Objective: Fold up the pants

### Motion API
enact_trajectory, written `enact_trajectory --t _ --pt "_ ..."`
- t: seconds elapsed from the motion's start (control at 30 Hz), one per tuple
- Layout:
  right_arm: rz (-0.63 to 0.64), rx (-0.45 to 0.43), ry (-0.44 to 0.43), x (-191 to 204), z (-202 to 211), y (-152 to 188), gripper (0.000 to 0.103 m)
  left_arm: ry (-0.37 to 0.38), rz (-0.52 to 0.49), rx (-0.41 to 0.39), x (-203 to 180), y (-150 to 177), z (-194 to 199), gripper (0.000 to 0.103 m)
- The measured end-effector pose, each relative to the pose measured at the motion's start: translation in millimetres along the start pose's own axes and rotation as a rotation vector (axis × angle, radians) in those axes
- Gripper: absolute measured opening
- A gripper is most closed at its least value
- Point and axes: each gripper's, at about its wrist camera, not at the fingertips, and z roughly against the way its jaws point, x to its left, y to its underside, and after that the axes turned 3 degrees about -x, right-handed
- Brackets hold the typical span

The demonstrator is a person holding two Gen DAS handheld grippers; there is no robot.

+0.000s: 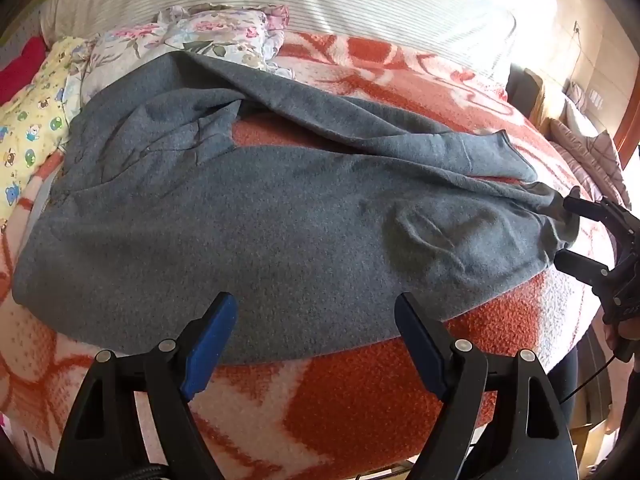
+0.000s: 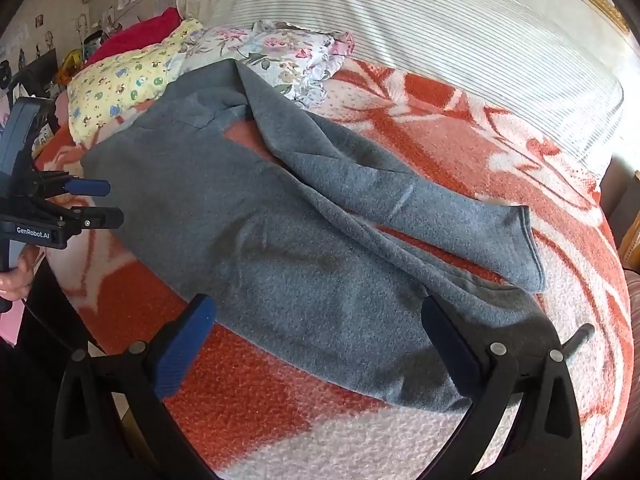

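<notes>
Pants (image 1: 280, 216) lie flat on the orange blanket (image 1: 360, 400), long axis across us, waist to our left and cuffs to our right. We keep the left gripper (image 1: 316, 344) wide and empty at the near edge. The right gripper (image 2: 320, 352), also wide, straddles the near cuff without pinching. The upper leg (image 2: 400, 196) lies apart; free blanket remains beyond it.

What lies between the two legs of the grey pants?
Bare orange-and-white blanket shows in the wedge between the legs of the grey pants; both wrist views show it.
</notes>
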Motion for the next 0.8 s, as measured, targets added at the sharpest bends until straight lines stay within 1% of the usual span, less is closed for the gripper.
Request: enact_trajectory --t 0.03,0.1,0.17,0.23,0.47,0.63,0.8 --pt "0.007 -0.002 0.0 1 1 0 0.103 -0.007 -0.007 -0.007 -1 0 1 0.082" --pt "-0.027 -0.003 -0.014 -3 -2 1 0.103 -0.027 -0.022 -0.025 -2 2 4 0.082" --pt "-0.032 -0.002 -0.016 1 -4 1 0.103 -0.036 -0.035 -0.036 -3 4 7 0.082" --pt "-0.01 0.003 -0.006 3 -6 1 0.103 -0.036 -0.031 -0.014 0 -1 4 0.082" --pt "-0.018 0.003 -0.014 7 -9 1 0.103 -0.032 -0.027 -0.013 7 -4 3 0.082" --pt "-0.015 -0.006 -0.044 9 -12 0 0.103 -0.043 -0.031 -0.021 4 -1 0 0.082" --pt "-0.022 0.005 -0.076 16 -23 -2 0.103 -0.041 -0.032 -0.013 4 -2 -5 0.082"
